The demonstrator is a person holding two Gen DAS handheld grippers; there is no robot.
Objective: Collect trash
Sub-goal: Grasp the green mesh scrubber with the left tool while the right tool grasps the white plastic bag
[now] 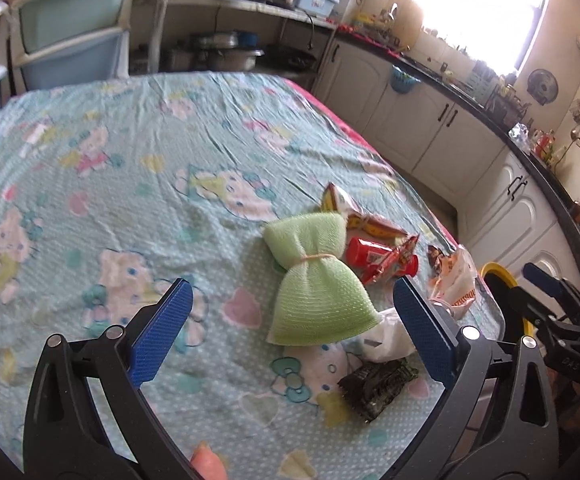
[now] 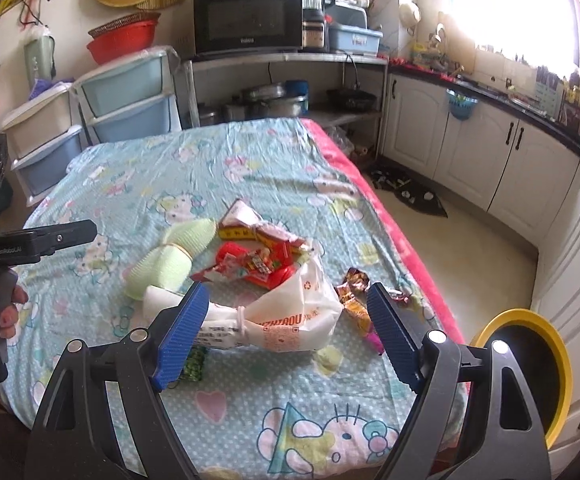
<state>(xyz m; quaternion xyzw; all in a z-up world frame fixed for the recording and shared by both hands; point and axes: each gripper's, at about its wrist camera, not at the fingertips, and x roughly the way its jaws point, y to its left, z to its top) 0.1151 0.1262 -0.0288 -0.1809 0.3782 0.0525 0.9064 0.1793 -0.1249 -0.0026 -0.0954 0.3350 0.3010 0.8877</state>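
On floor, yellow bin (image 2: 558,364) fully seen from right only, both grippers' jaws released.

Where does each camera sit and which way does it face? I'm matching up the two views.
Left wrist: on the left gripper, open above the table, facing the green mesh bundle; a fingertip shows.
Right wrist: on the right gripper, open over the white plastic bag; the left hand shows.
Shared: bundle, bag, yellow-rimmed bin, cabinets.

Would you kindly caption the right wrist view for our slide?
Open right tool poised over a white plastic bag amid wrappers on the table, yellow-rimmed bin beside.
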